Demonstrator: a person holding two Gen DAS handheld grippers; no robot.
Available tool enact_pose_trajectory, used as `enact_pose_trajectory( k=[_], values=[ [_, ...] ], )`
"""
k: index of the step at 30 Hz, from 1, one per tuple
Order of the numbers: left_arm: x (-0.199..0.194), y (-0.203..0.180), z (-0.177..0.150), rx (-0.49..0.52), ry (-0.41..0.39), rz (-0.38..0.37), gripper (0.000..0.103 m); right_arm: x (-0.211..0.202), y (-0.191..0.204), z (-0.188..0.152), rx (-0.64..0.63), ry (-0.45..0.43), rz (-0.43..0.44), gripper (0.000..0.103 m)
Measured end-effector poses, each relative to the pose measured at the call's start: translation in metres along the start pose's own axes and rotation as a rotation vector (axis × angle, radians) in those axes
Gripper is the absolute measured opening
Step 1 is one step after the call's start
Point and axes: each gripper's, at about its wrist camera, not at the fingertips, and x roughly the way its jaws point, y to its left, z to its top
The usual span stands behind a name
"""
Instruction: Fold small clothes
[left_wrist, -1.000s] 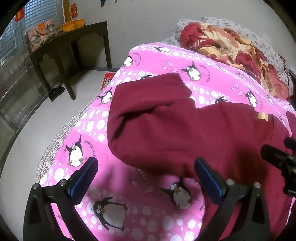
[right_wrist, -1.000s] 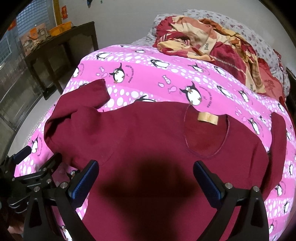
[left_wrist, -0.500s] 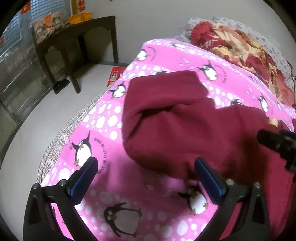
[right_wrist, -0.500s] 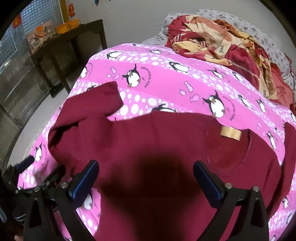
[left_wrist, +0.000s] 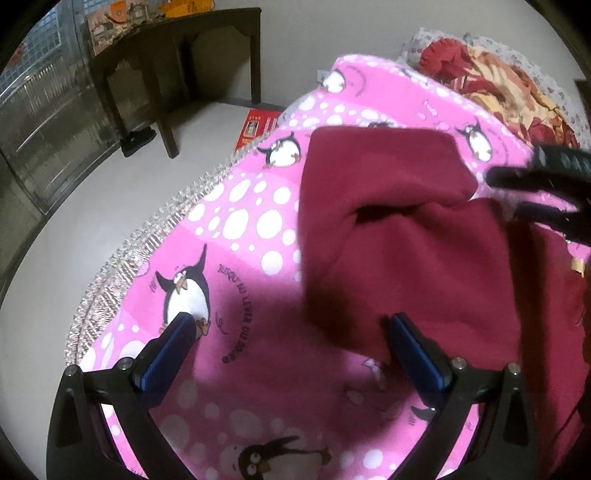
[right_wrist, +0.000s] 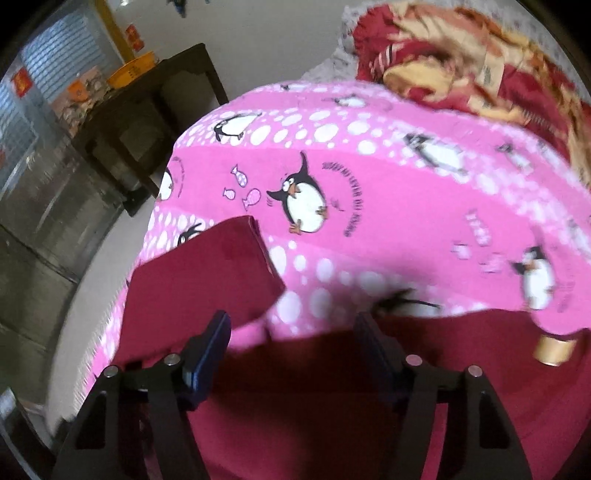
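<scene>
Right gripper moved in over shoulder seam, jaws narrowed.

Shirt (left_wrist: 424, 258) flat on bed (left_wrist: 240, 236), sleeve (right_wrist: 199, 280) now centre-left of frame. Right gripper (right_wrist: 291, 343) half-closed, gripping nothing yet; left gripper (left_wrist: 288, 354) released wide at hem corner. Sleeve fold likely next.

dark wooden table (left_wrist: 177, 48) against a white wall (left_wrist: 314, 33), pale floor (left_wrist: 110, 206), barred window (right_wrist: 55, 85).

We see the shirt (left_wrist: 424, 258) lying on the bed (left_wrist: 240, 236), its sleeve (right_wrist: 199, 280) folded toward the bed's left edge; a crumpled blanket (right_wrist: 480, 70) sits behind it at the far end, and a bench (left_wrist: 177, 48) stands on the floor (left_wrist: 92, 221) to the left
</scene>
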Motion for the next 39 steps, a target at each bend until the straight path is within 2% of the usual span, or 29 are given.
enact_pose_trajectory(
  k=[3,4,8,9,11,14,16,20,26,32,39],
  values=[
    [0.006,0.002,-0.001,0.005,0.01,0.002,0.103,0.021,0.001,0.006,0.034,0.024,0.021,0.074],
    [0.008,0.003,-0.002,0.004,0.01,0.002,0.103,0.028,0.002,0.007,0.044,0.029,0.037,0.07],
    [0.01,0.002,-0.002,0.009,0.004,0.01,0.103,0.049,0.005,0.009,0.048,0.052,0.024,0.041],
    [0.011,0.001,-0.003,0.015,0.004,0.017,0.103,0.052,0.004,0.009,0.063,0.045,0.042,0.037],
    [0.013,-0.001,-0.002,0.023,0.001,0.026,0.103,0.052,0.005,0.01,0.073,0.045,0.071,0.016],
    [0.014,-0.002,-0.003,0.022,-0.004,0.036,0.103,0.032,0.008,0.013,0.071,0.011,0.119,0.008],
    [0.014,-0.004,-0.004,0.027,-0.008,0.048,0.103,0.014,0.012,0.014,0.062,-0.016,0.159,0.008],
    [0.009,-0.008,-0.004,0.036,-0.02,0.069,0.103,-0.048,0.024,0.016,0.026,-0.103,0.256,0.008],
    [-0.02,-0.009,-0.014,0.033,-0.056,0.047,0.103,-0.128,0.022,0.004,-0.012,-0.206,0.305,0.008],
    [-0.044,-0.02,-0.036,0.071,-0.072,0.016,0.103,-0.198,-0.021,-0.023,0.022,-0.276,0.272,0.008],
    [-0.058,-0.053,-0.049,0.146,-0.073,-0.019,0.103,-0.254,-0.111,-0.07,0.142,-0.311,0.171,0.008]
  ],
)
